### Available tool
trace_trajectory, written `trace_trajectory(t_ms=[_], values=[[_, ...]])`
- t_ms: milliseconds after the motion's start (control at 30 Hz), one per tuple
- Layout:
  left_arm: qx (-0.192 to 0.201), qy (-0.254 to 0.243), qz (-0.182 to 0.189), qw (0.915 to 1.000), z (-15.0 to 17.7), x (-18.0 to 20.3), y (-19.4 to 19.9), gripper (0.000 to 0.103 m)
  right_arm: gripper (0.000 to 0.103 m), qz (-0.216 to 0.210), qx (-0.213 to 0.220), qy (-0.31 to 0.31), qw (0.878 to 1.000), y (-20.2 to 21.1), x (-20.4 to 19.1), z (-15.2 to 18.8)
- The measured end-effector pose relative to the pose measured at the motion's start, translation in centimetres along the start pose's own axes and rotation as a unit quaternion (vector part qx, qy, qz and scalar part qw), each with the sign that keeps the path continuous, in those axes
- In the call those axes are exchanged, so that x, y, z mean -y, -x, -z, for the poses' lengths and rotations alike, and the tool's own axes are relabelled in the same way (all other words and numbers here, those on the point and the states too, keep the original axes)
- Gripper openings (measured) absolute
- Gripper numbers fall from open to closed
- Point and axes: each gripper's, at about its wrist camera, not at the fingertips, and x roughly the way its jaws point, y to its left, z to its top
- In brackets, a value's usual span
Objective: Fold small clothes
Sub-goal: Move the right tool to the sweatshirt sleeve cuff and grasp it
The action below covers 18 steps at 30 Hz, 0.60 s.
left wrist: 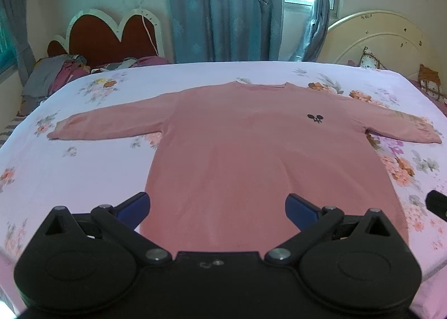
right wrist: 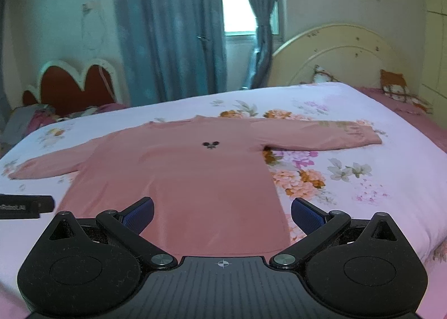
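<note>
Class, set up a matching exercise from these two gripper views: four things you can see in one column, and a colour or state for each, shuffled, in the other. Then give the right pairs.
Things:
1. sweater
2. curtains
3. left gripper
4. heart-shaped headboard

Descriptions:
A. blue-grey, hanging by the window
B. dark red with a white edge
C. pink, spread flat with both sleeves out
D. jaws wide open, holding nothing

Pairs: 1-C, 2-A, 3-D, 4-B
</note>
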Motion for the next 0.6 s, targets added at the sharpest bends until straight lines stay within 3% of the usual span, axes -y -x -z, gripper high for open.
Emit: trace_trajectory(t_ms=[600], values=[[-0.003,-0.029,0.059,0.9978,-7.3,-3.5,-11.3,0.103,0.103,0.088,0.017,-0.062,0.994,-9.2,-0.4,-5.0]])
